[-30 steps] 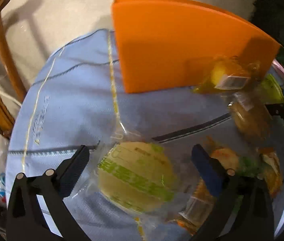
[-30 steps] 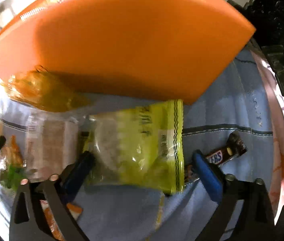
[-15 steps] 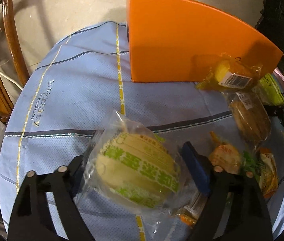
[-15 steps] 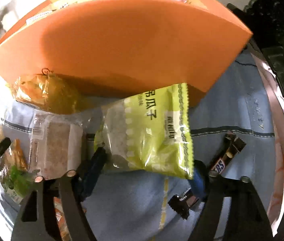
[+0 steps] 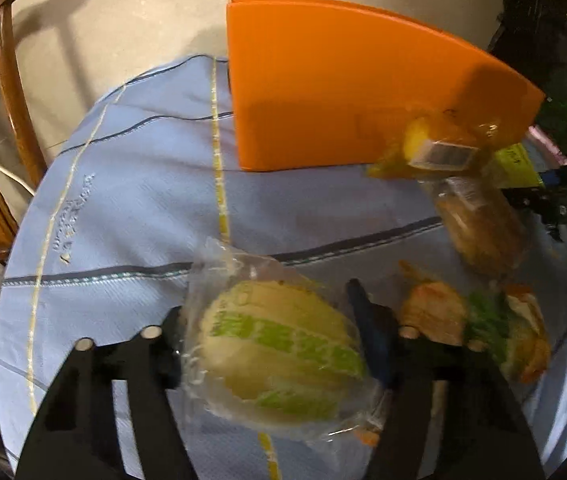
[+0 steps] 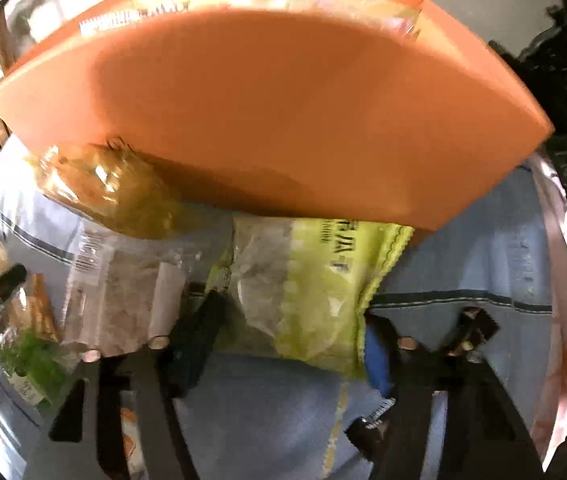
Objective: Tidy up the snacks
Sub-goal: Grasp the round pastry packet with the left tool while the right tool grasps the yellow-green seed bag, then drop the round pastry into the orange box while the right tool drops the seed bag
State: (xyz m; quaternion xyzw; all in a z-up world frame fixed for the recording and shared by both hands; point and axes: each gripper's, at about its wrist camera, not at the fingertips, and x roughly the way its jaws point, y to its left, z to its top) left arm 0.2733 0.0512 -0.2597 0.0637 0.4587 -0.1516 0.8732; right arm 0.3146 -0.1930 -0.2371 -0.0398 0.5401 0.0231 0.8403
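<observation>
My left gripper (image 5: 271, 336) holds a round pastry in a clear wrapper with green print (image 5: 279, 356); its jaws are closing and the pads press on both sides. A yellow-green seed packet (image 6: 315, 288) sits crumpled between the pads of my right gripper (image 6: 289, 336), whose jaws are also closing. The packet's far end touches the foot of the orange box (image 6: 283, 112). That box (image 5: 343, 92) stands at the back of the round table, with packets showing over its rim.
A blue cloth (image 5: 123, 200) covers the table. Loose snacks lie between the grippers: a golden packet (image 6: 111, 188), a clear bread packet (image 6: 123, 296), orange and green packets (image 5: 479, 320). A chocolate bar (image 6: 475, 324) lies right. A wooden chair (image 5: 7, 80) stands left.
Both grippers narrowed from wide open onto their packets. The pastry tipped up off the cloth. The yellow-green packet shifted toward the orange box and crumpled.
</observation>
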